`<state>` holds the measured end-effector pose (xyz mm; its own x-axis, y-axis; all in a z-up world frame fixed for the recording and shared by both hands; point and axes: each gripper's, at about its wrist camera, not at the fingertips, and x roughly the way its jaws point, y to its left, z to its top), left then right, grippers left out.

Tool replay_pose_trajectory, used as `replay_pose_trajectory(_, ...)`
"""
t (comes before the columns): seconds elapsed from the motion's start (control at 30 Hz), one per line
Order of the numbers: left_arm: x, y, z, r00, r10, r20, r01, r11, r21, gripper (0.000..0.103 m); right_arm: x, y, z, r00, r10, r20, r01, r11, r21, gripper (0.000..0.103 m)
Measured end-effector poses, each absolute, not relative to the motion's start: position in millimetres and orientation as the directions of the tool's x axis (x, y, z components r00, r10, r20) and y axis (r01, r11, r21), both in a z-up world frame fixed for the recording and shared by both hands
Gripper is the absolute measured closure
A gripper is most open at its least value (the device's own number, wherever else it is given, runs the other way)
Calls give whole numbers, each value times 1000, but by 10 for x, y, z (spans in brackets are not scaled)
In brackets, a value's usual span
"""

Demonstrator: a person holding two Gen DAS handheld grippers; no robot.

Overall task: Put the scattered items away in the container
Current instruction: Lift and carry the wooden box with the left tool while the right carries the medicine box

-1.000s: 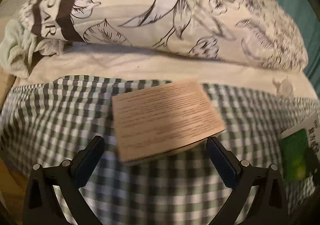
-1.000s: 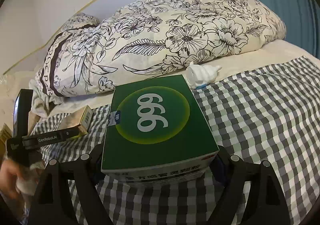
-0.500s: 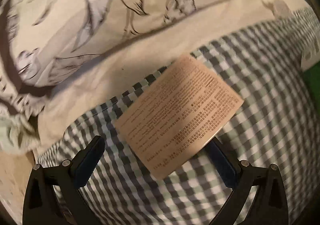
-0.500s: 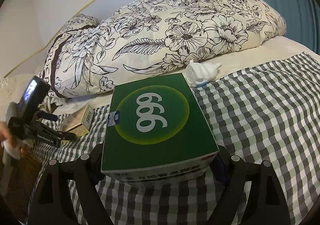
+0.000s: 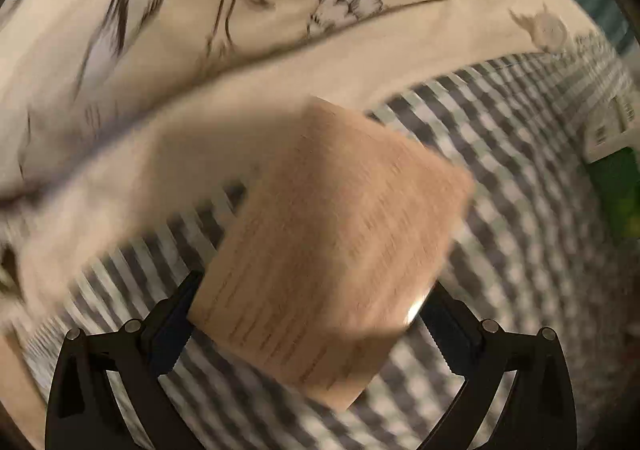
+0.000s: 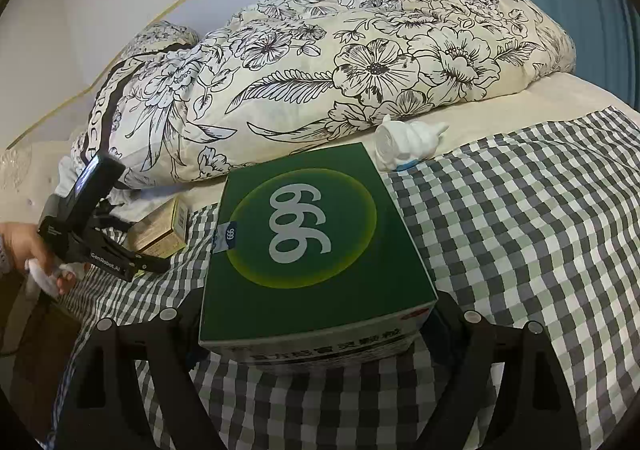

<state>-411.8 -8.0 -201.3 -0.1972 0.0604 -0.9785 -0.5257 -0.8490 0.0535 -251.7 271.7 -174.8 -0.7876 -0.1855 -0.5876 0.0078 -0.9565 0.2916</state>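
My left tool [image 5: 310,320] is matte black, with flat serrated-edged fingers [image 5: 442,324] and round silver screws on angular open-framed arms. My right tool [image 6: 312,324] shares that black frame and silver screws. From its camera, the left one carries white lettering, gripped by my bare hand [image 6: 30,250].

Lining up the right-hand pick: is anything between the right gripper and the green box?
Nothing visible. The green box lies on the checked blanket with its near end already between the right gripper's fingers. The white figurine sits beyond its far corner, and the tan box lies off to its left.
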Motion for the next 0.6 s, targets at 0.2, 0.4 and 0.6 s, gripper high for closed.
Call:
replay_pose_trajectory(0.2,-3121,359,-2032,-154,23,-988,-701,-707,93,0,-2520,2728,-1747,-786,-187,-590,7,-956,294,18)
replay_pose_trajectory(0.4,-2957,258,-2036,-129,79,-989,-494,-869,-5,0,-2521,2732,-1746,-784,-187,-592,3,-954,299,18)
replay_pose_trajectory(0.6,-2987,48,-1824,-338,106,-935,-231,-973,-27,0,-2524,2731,-1751,-783,-184,-593,2,-956,294,18)
